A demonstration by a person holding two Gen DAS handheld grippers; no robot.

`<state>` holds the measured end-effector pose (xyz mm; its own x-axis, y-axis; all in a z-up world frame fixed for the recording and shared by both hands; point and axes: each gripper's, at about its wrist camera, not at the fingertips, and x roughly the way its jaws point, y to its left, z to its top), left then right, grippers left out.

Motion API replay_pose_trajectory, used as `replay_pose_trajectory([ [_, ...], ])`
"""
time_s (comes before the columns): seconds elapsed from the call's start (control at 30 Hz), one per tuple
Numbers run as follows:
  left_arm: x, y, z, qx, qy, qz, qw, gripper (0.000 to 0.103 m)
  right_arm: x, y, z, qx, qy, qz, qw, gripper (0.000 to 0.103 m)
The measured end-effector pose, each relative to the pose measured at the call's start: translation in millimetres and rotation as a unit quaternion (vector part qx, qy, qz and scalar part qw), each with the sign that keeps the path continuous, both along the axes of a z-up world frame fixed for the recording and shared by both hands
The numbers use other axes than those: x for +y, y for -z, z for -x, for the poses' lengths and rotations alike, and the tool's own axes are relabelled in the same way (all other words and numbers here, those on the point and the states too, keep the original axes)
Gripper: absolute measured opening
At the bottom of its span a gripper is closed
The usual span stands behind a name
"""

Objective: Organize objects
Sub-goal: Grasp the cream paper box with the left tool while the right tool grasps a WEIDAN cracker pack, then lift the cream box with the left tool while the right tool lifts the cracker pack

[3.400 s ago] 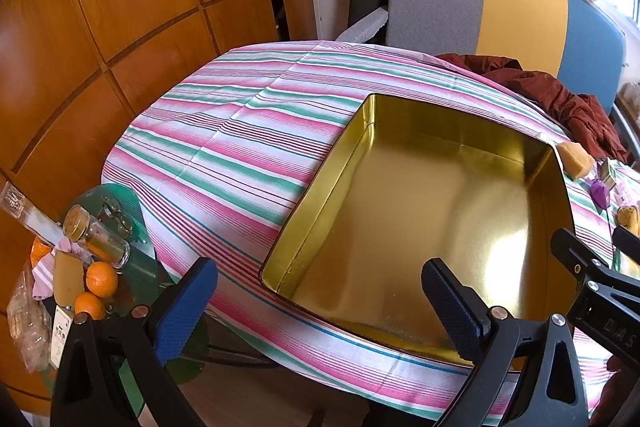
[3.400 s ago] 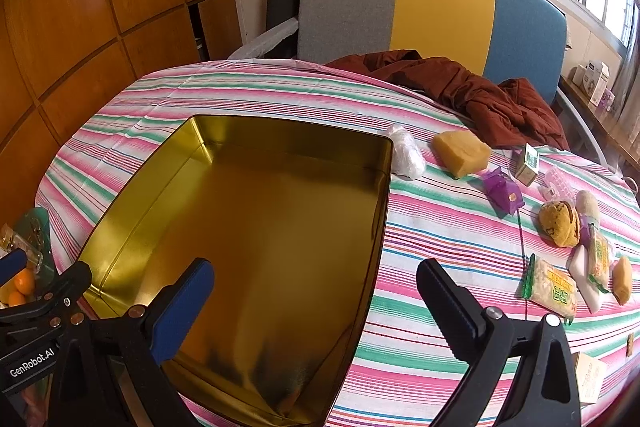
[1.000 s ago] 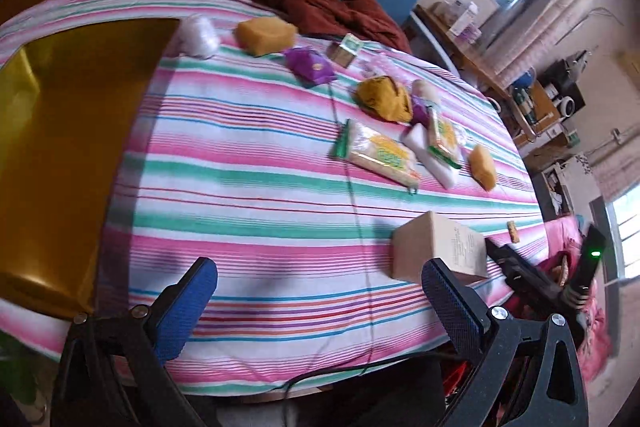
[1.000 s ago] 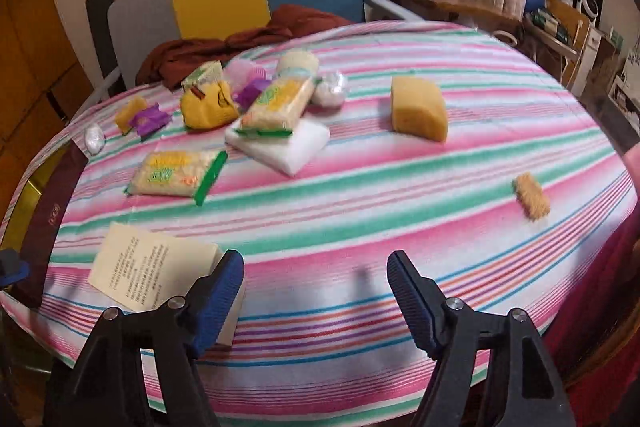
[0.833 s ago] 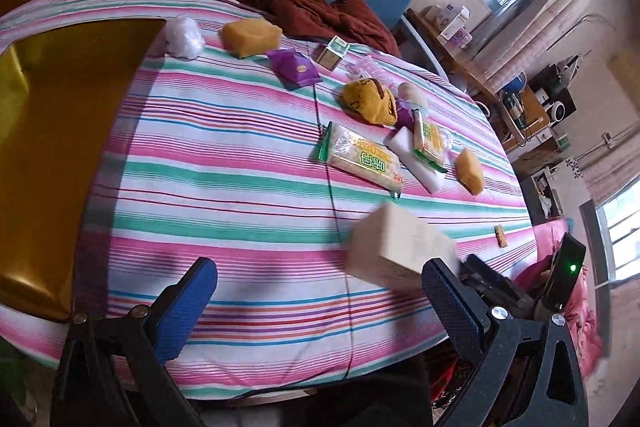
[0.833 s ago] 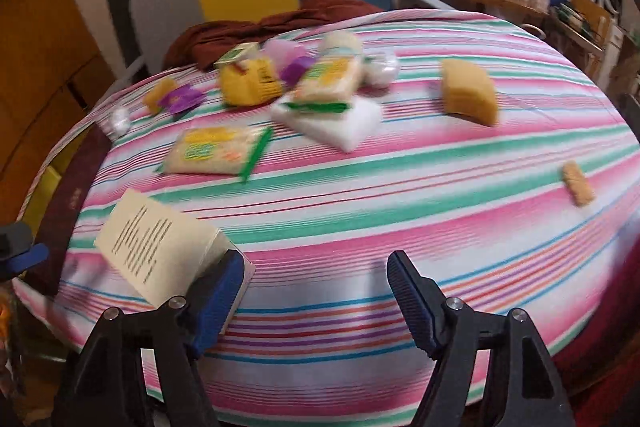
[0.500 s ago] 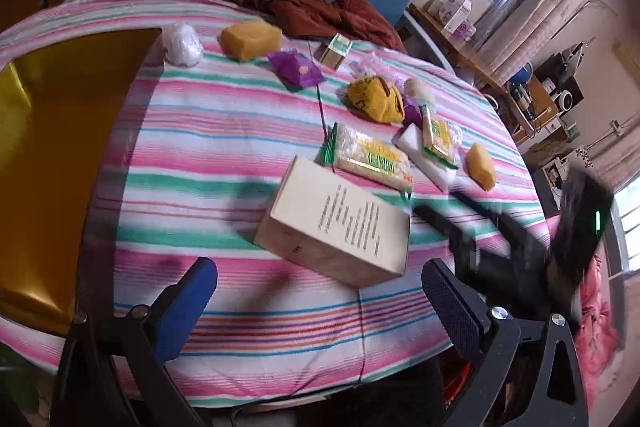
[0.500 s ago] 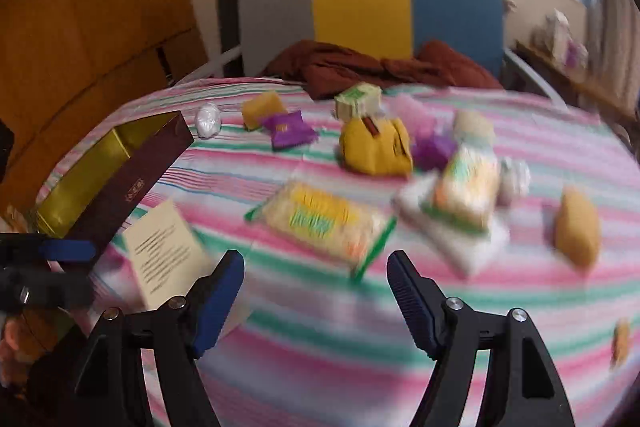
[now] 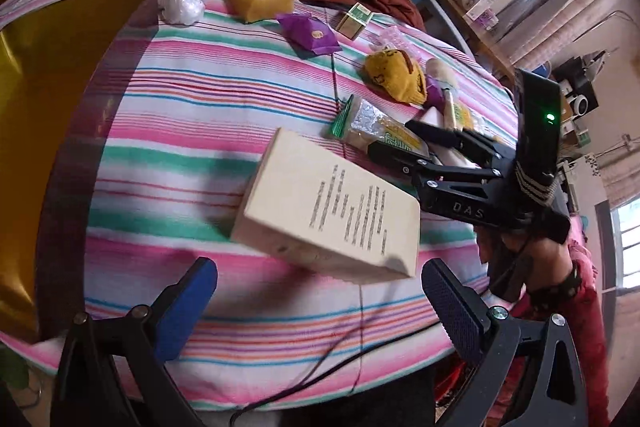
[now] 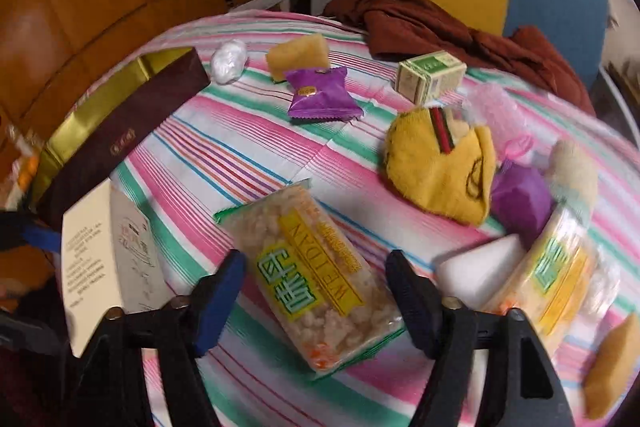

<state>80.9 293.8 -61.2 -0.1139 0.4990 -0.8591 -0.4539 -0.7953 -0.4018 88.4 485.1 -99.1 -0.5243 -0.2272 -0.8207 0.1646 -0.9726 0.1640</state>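
A gold tin box (image 9: 36,115) with a dark maroon wall (image 10: 120,143) lies on the striped tablecloth at the left. A cream printed carton (image 9: 332,215) lies just ahead of my open, empty left gripper (image 9: 316,307). My right gripper (image 10: 316,295) is open, its jaws on either side of a clear rice-cracker packet (image 10: 312,279) with a yellow label, not closed on it. In the left wrist view the right gripper (image 9: 404,139) reaches over that packet (image 9: 376,131). The carton also shows in the right wrist view (image 10: 108,263).
Scattered on the cloth: white wrapped ball (image 10: 229,61), yellow sponge (image 10: 298,57), purple sachet (image 10: 322,93), green-white small box (image 10: 430,75), yellow sock (image 10: 436,167), a second cracker packet (image 10: 560,271) on a white block (image 10: 476,267). A brown cloth (image 10: 440,23) drapes the chair behind.
Both grippers swung from the tin toward the scattered items. The cream carton moved left, nearer my left gripper. My right gripper moved forward onto the rice-cracker packet.
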Motion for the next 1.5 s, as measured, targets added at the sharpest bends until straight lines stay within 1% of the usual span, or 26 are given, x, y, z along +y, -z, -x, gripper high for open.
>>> replay_pose_trajectory([
  [0.07,6.5,4.8,4.9,-0.002,-0.004,0.010,0.9999,0.103,-4.1,0.1,-8.9,0.013,0.013,-0.019,1.000,0.057],
  [0.1,7.7,7.6,8.0,-0.008,-0.007,0.010,0.9999,0.103,-5.2,0.7,-14.2,0.017,0.025,-0.025,0.999,0.056],
  [0.23,11.0,12.3,25.1,-0.028,-0.034,-0.005,0.9990,0.103,-0.4,0.1,-41.3,0.022,0.089,0.000,0.996,0.055],
  [0.33,16.2,12.2,37.5,-0.027,-0.046,-0.002,0.9986,0.103,-9.8,-0.9,-57.3,0.030,0.089,0.022,0.995,0.054],
  [0.43,25.0,10.0,45.8,-0.011,-0.043,0.012,0.9990,0.103,-28.0,-3.3,-70.9,0.035,0.080,0.036,0.996,0.054],
  [0.5,33.5,9.0,46.8,0.011,-0.027,0.022,0.9993,0.103,-41.1,-4.9,-79.4,0.040,0.088,0.027,0.995,0.054],
  [0.57,42.3,11.6,45.8,0.037,-0.010,0.046,0.9982,0.103,-44.9,-5.2,-86.8,0.040,0.117,0.024,0.992,0.053],
  [0.6,44.4,13.1,43.9,0.047,-0.002,0.053,0.9975,0.103,-43.8,-6.5,-90.6,0.038,0.143,0.013,0.989,0.053],
  [0.67,46.0,15.4,40.5,0.062,0.005,0.072,0.9954,0.103,-37.5,-6.5,-100.5,0.028,0.212,-0.027,0.976,0.053],
  [0.73,46.2,17.4,37.3,0.074,0.005,0.085,0.9937,0.103,-31.8,-6.5,-108.4,0.027,0.248,-0.046,0.967,0.053],
  [0.77,46.5,18.6,35.5,0.079,0.005,0.093,0.9925,0.103,-30.2,-6.3,-111.1,0.027,0.255,-0.051,0.965,0.053],
  [0.83,48.1,20.7,32.8,0.080,0.007,0.103,0.9914,0.103,-30.1,-6.4,-114.3,0.031,0.256,-0.050,0.965,0.053],
  [0.9,48.4,24.3,32.5,0.068,0.005,0.120,0.9904,0.102,-30.8,-7.1,-114.5,0.030,0.255,-0.054,0.965,0.053],
  [0.97,46.8,27.6,31.7,0.057,0.006,0.129,0.9901,0.091,-30.6,-6.5,-113.8,0.030,0.255,-0.057,0.965,0.053],
  [1.03,41.8,24.5,29.4,0.073,0.015,0.136,0.9879,0.076,-31.0,-6.8,-114.2,0.031,0.256,-0.056,0.965,0.053],
  [1.07,37.6,22.6,28.6,0.080,0.021,0.135,0.9873,0.072,-32.1,-6.5,-115.3,0.032,0.256,-0.057,0.965,0.053],
  [1.13,30.1,22.4,27.8,0.089,0.024,0.140,0.9858,0.057,-33.3,-6.4,-119.4,0.033,0.257,-0.059,0.964,0.053],
  [1.17,25.5,22.7,27.2,0.094,0.023,0.142,0.9851,0.054,-35.4,-6.1,-120.1,0.032,0.257,-0.062,0.964,0.053],
  [1.2,19.9,22.2,26.0,0.098,0.023,0.135,0.9858,0.052,-37.4,-5.2,-118.9,0.028,0.255,-0.067,0.964,0.053],
  [1.3,10.2,23.4,21.7,0.109,0.025,0.124,0.9859,0.051,-43.5,-4.5,-116.5,0.022,0.253,-0.084,0.964,0.051],
  [1.37,5.0,24.6,18.8,0.120,0.023,0.120,0.9851,0.054,-48.7,-6.1,-114.7,0.021,0.248,-0.101,0.963,0.049],
  [1.4,2.4,24.9,18.8,0.121,0.020,0.119,0.9852,0.060,-50.7,-6.9,-114.2,0.020,0.248,-0.107,0.963,0.048],
  [1.43,-1.7,25.7,18.9,0.121,0.014,0.115,0.9859,0.061,-53.1,-8.0,-113.8,0.020,0.247,-0.112,0.962,0.048],
  [1.47,-5.7,26.6,19.6,0.118,0.011,0.107,0.9871,0.061,-54.4,-8.4,-113.0,0.018,0.246,-0.115,0.962,0.048],
  [1.5,2.1,29.7,19.8,0.118,0.010,0.103,0.9877,0.059,-56.5,-8.8,-112.4,0.017,0.243,-0.120,0.962,0.048],
])
